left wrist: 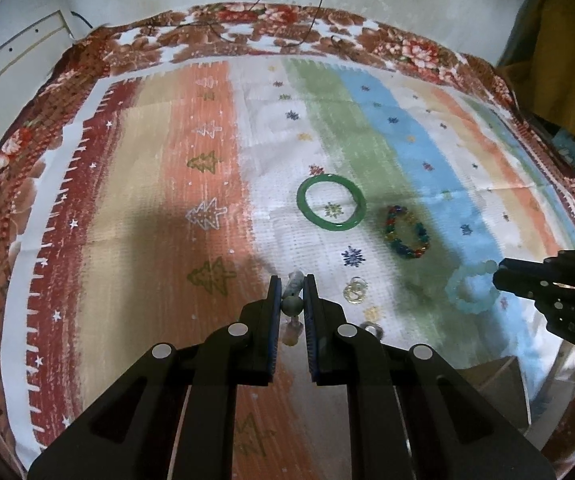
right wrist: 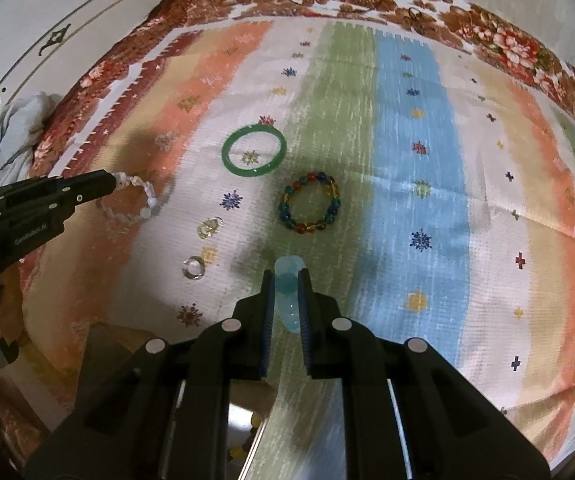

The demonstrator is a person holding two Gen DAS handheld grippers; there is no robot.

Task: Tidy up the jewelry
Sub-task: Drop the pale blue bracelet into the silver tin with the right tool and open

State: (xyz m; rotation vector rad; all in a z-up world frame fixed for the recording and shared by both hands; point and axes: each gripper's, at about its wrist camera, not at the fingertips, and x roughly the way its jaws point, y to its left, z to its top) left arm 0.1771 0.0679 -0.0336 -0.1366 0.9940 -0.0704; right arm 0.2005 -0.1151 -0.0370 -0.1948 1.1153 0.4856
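Bracelets hang from both grippers above the striped cloth (right wrist: 407, 128): the left gripper (left wrist: 292, 294) is clenched on a pale grey-white beaded bracelet (right wrist: 143, 200), the right gripper (right wrist: 286, 286) on a light blue beaded bracelet (left wrist: 467, 286). Carrying them well likely means a steady pinch and no swinging. Both point steeply downward.

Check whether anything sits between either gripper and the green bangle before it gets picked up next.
Both grippers are occupied: the left gripper is shut on a grey-white bead bracelet, the right gripper on a pale blue bead bracelet. On the cloth, the multicoloured bead bracelet lies between the right gripper and the green bangle.
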